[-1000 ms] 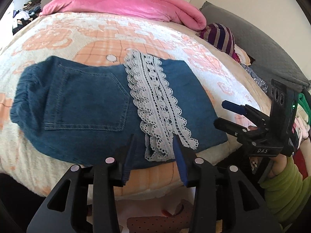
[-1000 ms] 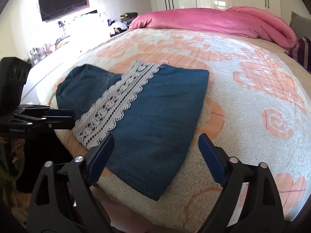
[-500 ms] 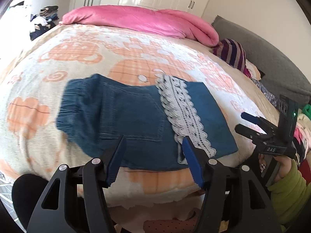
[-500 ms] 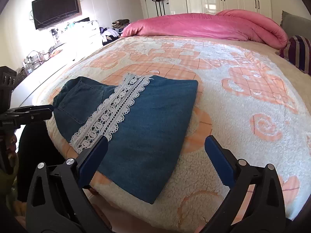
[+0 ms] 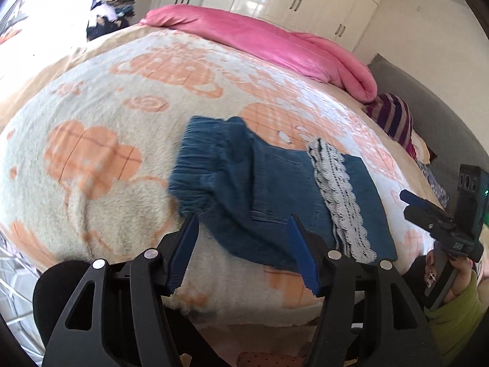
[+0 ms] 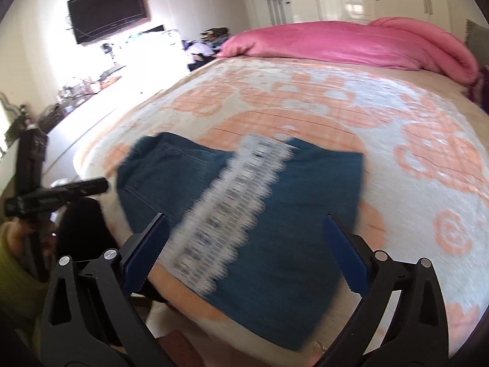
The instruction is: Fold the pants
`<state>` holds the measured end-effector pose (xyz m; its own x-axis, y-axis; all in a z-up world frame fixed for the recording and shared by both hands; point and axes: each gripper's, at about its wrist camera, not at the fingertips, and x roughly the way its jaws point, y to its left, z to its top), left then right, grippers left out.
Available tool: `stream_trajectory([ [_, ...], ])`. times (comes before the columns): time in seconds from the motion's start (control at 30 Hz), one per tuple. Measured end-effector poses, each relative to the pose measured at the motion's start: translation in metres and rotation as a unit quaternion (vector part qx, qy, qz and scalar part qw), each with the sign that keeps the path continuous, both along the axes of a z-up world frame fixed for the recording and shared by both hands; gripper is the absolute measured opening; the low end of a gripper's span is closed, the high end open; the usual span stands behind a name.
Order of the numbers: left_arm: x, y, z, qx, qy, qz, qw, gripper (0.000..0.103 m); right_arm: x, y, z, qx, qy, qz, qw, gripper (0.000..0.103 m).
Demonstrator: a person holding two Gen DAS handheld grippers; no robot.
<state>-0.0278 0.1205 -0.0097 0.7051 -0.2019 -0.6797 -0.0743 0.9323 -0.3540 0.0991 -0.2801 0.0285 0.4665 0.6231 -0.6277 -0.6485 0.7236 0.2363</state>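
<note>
Blue denim pants (image 5: pixel 262 189) (image 6: pixel 253 208) lie folded near the front edge of the bed, with a white lace strip (image 5: pixel 339 195) (image 6: pixel 232 202) running across them. My left gripper (image 5: pixel 243 253) hovers open in front of the waistband end, with nothing between its blue pads. My right gripper (image 6: pixel 244 253) stands wide open above the near edge of the folded pants and holds nothing. From the left wrist view the right gripper (image 5: pixel 428 211) shows at the far right, held by a hand in a green sleeve. The left gripper (image 6: pixel 73 188) shows at the left of the right wrist view.
The bed carries a cream and orange blanket (image 5: pixel 101 128) (image 6: pixel 412 140). A pink duvet (image 5: pixel 275 42) (image 6: pixel 351 42) lies along the far side, with a striped cushion (image 5: pixel 391 116) and a grey headboard (image 5: pixel 428 104) to the right. On the left wall hangs a TV (image 6: pixel 107 12).
Both grippers have drawn back and away from the pants. The left one has opened wider and swung left towards the waistband end. The pants lie as before.
</note>
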Motion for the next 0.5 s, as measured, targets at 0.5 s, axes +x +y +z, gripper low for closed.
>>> stream_trajectory([
  [0.5, 0.012, 0.021, -0.030, -0.074, 0.001, 0.017, 0.9971, 0.059, 0.040, 0.152, 0.020, -0.071, 0.010, 0.149, 0.986, 0.094],
])
